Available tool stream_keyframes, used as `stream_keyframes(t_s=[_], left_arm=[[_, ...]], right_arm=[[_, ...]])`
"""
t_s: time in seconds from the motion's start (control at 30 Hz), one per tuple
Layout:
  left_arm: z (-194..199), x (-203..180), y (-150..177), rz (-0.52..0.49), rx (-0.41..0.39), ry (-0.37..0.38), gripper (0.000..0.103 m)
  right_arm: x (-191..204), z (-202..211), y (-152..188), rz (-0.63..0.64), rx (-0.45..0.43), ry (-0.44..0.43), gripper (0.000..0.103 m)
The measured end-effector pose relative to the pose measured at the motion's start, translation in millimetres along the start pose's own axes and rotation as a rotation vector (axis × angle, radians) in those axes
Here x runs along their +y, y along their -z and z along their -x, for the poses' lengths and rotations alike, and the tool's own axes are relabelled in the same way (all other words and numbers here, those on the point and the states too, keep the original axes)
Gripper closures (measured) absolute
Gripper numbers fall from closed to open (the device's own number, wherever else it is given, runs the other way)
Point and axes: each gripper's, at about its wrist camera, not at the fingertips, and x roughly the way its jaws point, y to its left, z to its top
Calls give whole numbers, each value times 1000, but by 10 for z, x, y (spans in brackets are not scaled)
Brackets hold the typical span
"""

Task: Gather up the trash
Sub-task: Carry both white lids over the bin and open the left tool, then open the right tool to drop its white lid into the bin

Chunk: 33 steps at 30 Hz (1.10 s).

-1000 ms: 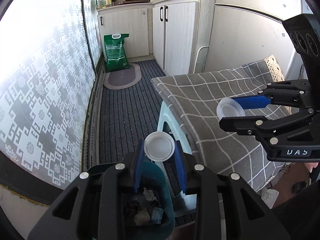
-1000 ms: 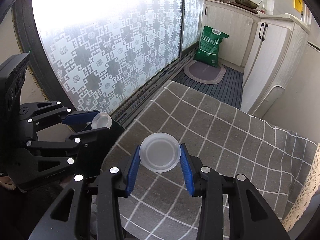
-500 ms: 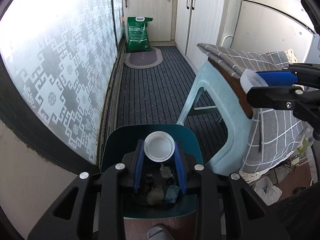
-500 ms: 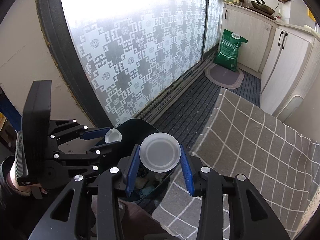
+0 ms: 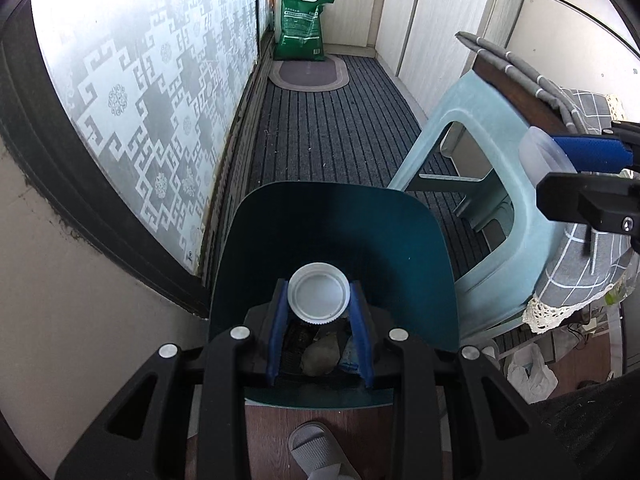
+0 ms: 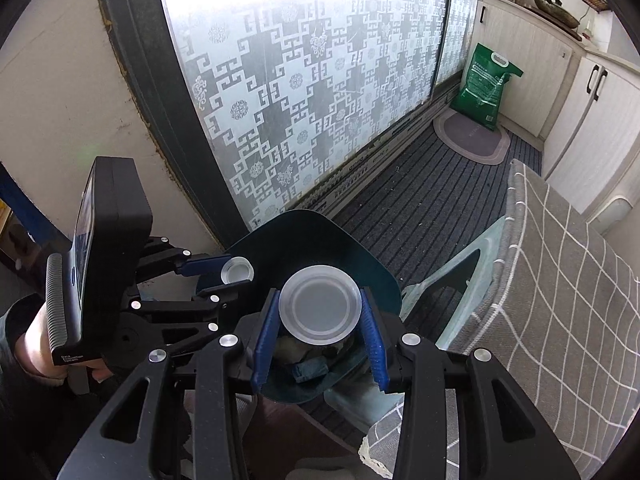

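Left wrist view: the left gripper (image 5: 319,312) squeezes a white cap (image 5: 319,298) right above the teal trash bin (image 5: 436,264). Some trash already lies inside, partly hidden.

Right wrist view: the right gripper (image 6: 320,320) pinches a clear lid (image 6: 320,310) over the bin too. Both still need dropping.

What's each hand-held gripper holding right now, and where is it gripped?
Left hand-held gripper: white bottle cap, pinched across its rim. Right hand-held gripper: translucent lid, clamped at opposite edges.
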Motion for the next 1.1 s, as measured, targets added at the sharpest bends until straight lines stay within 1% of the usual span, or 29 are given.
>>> stream_keyframes(t_s=[0.23, 0.5, 0.57, 0.8, 1.1], left_arm=[[-196, 37, 96, -9, 65, -22, 70], [-262, 68, 152, -2, 92, -16, 66], [-226, 73, 156, -1, 79, -16, 67], [-60, 65, 126, -4, 0, -9, 78], [185, 102, 52, 6, -107, -12, 86]], right_arm=[[63, -207, 21, 19, 62, -5, 63], [130, -397, 40, 36, 118, -6, 63], [126, -454, 50, 37, 134, -2, 63], [127, -641, 114, 45, 180, 5, 63], [180, -940, 241, 66, 255, 28, 63]])
